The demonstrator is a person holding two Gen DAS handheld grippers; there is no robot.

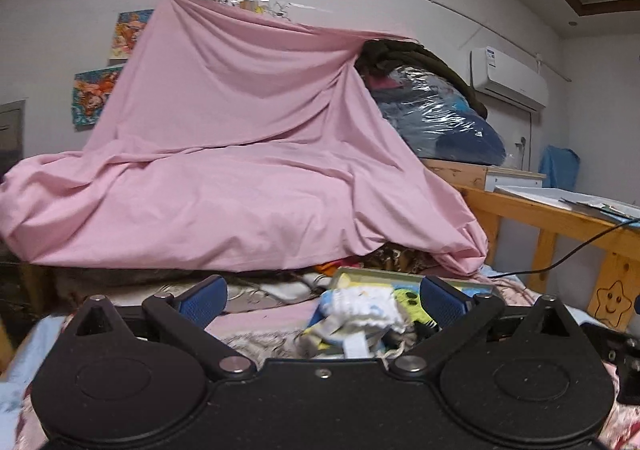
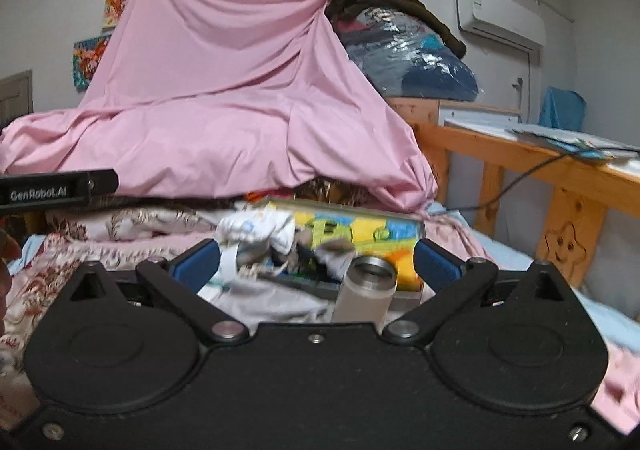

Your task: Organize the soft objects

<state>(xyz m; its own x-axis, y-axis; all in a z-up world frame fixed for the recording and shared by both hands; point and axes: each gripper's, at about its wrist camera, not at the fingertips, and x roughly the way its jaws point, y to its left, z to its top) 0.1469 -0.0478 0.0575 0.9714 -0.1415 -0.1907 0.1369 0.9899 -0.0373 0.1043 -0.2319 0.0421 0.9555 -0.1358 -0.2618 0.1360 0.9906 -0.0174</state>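
Small white cloth [image 1: 360,310], crumpled, with faint blue print, lies on the bed among other rumpled pieces, at the near-left edge of a bright picture box [image 2: 360,238]. In the right view the same cloth [image 2: 256,232] sits left of centre, overlapping the box's left end. More grey-white fabric [image 2: 260,302] is heaped just in front of it.

Left gripper [image 1: 322,300]: jaws spread wide, blue pads [image 1: 202,302] clear of everything. The cloth shows between them but past the tips, untouched. Nothing held.

Right gripper [image 2: 318,260]: jaws likewise wide, blue pads [image 2: 198,260] empty. A metal cylinder [image 2: 366,286], open end up and tilted, lies close below the camera between the jaws, right of centre; neither pad presses on it. Contact cannot be judged beyond that.

Bed surface: floral quilt [image 2: 60,262] at left, pale blue sheet [image 2: 600,310] at right.

Behind the box a large pink sheet [image 1: 240,153] drapes like a tent over a tall pile, its lower edge bunched on the bed. To its right, a clear plastic bag of clothes [image 1: 436,113] under a dark blanket [image 1: 420,53].

Wooden rail [image 1: 560,217] at right, with a smiling star [image 1: 610,302] on a post and a black cable [image 1: 560,258] over it. Wall AC unit [image 1: 508,77] above. Two paintings [image 1: 100,89] on the left wall.

Part of the left device, black bar with white lettering [image 2: 56,189], enters the right view's left edge.
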